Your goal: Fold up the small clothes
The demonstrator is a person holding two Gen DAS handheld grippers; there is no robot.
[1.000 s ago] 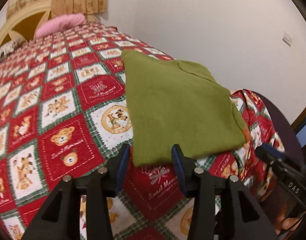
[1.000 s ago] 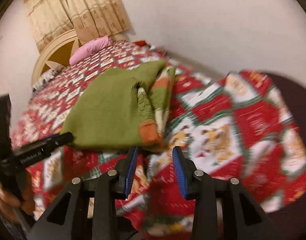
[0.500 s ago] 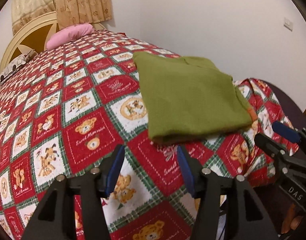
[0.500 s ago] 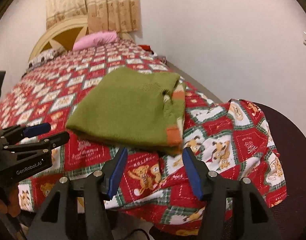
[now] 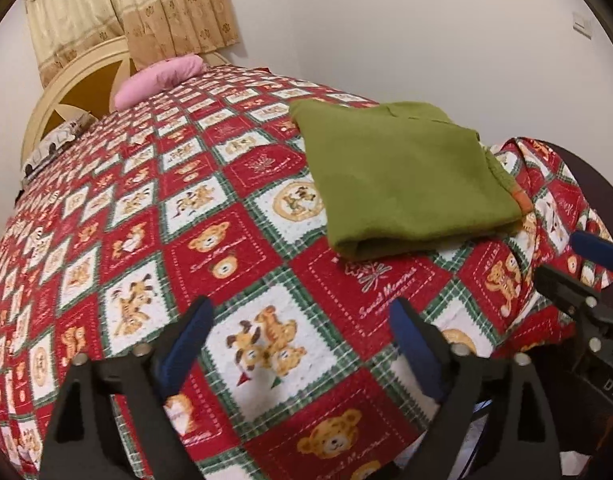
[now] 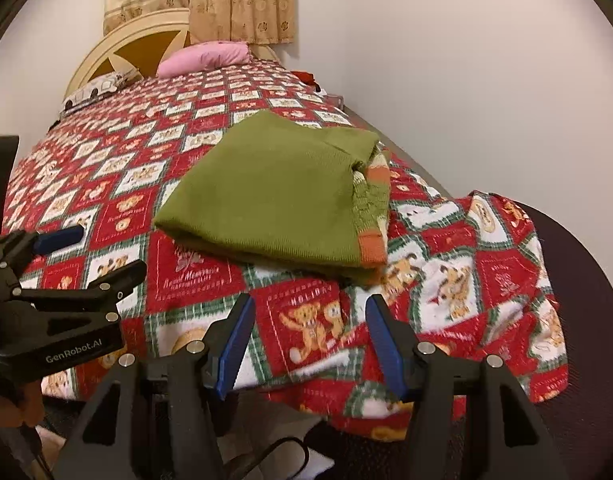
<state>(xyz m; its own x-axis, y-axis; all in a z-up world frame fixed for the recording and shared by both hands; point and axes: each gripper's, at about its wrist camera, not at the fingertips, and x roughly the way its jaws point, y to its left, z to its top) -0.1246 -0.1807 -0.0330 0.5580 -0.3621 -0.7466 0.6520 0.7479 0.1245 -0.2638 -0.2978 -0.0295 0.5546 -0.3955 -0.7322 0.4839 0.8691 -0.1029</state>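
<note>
With the folded sweater (image 5: 406, 176) lying on the bed's (image 5: 154, 216) near right corner, both claws, left (image 5: 302, 344) and right (image 6: 308, 344), are opening, empty; best pull clear without snagging it.

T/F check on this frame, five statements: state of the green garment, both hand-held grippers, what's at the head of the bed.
1. The green sweater lies folded on the bedspread. True.
2. The left hand-held gripper grips the sweater's near edge. False: nothing is between its jaws, which are opening above bare bedspread, short of the sweater.
3. The right hand-held gripper holds nothing. True: its jaws are opening with only bedspread behind them.
4. A blue pillow lies at the headboard. False: the pillow there is pink.
5. The sweater hangs off the bed's end. False: it rests wholly on top; only the bedspread drapes over the end.
</note>
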